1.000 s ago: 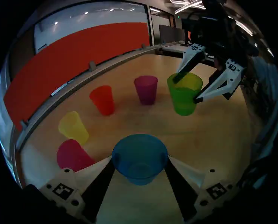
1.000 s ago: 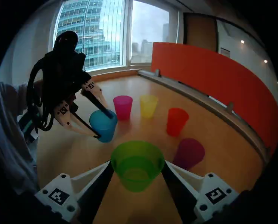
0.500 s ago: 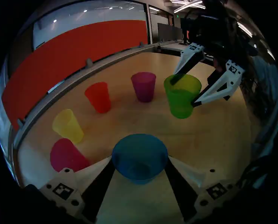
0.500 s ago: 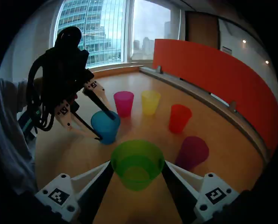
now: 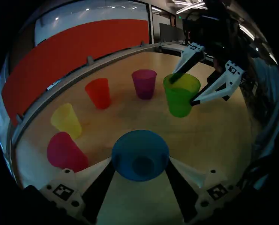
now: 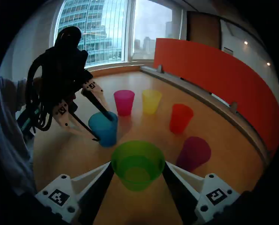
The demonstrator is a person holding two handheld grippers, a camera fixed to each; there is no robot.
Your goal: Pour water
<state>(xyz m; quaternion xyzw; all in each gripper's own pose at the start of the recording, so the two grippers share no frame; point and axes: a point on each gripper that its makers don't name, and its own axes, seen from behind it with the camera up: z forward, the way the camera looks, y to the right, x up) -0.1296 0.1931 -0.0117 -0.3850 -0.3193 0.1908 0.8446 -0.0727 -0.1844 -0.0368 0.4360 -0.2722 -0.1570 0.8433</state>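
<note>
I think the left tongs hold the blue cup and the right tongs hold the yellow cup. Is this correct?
Not quite. The right tongs hold the green cup, as the right gripper view shows. The left tongs do hold the blue cup.

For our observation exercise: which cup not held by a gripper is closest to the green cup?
The purple cup, beside the green cup; orange cup, yellow cup and pink cup stand farther off.
</note>
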